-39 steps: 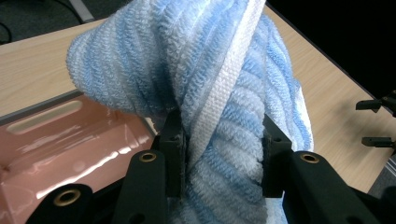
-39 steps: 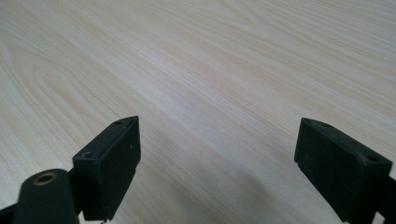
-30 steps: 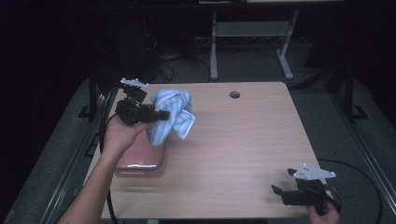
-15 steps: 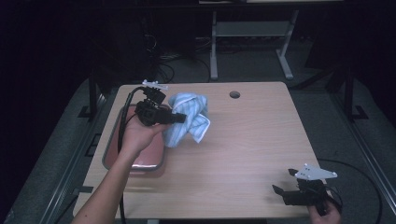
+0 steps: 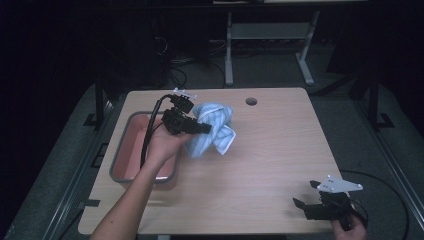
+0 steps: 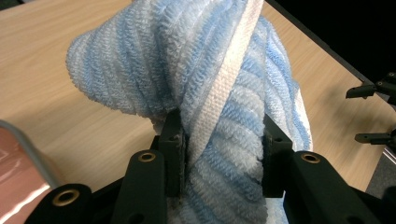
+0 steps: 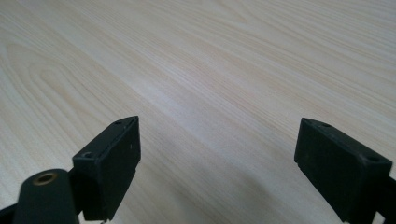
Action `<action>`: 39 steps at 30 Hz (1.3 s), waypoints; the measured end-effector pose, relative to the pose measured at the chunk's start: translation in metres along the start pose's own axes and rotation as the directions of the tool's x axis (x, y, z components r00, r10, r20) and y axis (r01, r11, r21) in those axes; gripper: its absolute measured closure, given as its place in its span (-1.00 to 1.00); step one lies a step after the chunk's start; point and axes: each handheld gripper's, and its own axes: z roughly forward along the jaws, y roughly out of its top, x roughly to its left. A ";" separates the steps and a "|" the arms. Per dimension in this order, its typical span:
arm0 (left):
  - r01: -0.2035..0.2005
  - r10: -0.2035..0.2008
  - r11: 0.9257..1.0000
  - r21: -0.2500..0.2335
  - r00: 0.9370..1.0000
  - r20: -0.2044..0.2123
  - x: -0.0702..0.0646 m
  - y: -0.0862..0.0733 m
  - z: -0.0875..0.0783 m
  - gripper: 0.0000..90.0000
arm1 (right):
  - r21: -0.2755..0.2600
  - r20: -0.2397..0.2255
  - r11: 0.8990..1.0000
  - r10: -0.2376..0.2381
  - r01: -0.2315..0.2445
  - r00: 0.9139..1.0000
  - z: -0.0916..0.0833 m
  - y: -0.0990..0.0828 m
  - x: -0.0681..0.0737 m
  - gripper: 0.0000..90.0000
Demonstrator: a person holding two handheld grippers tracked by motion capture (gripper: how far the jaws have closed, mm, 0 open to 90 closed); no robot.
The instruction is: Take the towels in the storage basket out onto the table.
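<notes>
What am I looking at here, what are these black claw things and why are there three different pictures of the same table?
A person sits at a wooden table and holds a hand-operated two-jaw gripper in each hand; there is no robot arm. The high view looks down from above the person's side. The other two come from small cameras riding on each gripper, looking along its black jaws. The left gripper is clamped on a bunched blue-and-white striped towel; its own view shows the cloth pinched between the pads. Beside that hand sits a pinkish tub with a grey rim. The right gripper rests near the table's front right corner, jaws open and empty, its camera seeing bare wood between them.
</notes>
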 end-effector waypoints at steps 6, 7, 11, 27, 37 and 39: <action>-0.006 0.006 1.000 0.022 1.000 0.005 -0.006 0.001 0.015 0.36 | -0.007 -0.009 1.000 -0.002 0.002 1.000 0.001 0.002 0.001 -0.69; -0.003 0.003 1.000 0.023 1.000 0.007 -0.006 0.001 0.017 0.36 | -0.006 -0.010 1.000 -0.007 0.007 1.000 0.001 0.002 0.002 -0.69; -0.008 0.008 0.999 0.032 1.000 0.011 -0.008 0.003 0.023 0.36 | -0.005 -0.011 1.000 -0.007 0.007 1.000 0.002 0.002 0.002 -0.69; 0.001 -0.003 0.998 0.056 1.000 0.026 -0.013 0.007 0.050 0.35 | -0.007 -0.014 1.000 -0.004 0.004 1.000 0.002 0.003 0.001 -0.69; -0.015 0.012 0.995 0.097 0.999 0.031 -0.021 0.008 0.069 0.35 | -0.011 -0.013 1.000 -0.005 0.005 1.000 0.001 0.003 0.001 -0.69; -0.021 0.017 0.994 0.106 0.999 0.031 -0.021 0.008 0.072 0.35 | -0.011 -0.012 1.000 -0.005 0.005 1.000 0.001 0.003 0.001 -0.69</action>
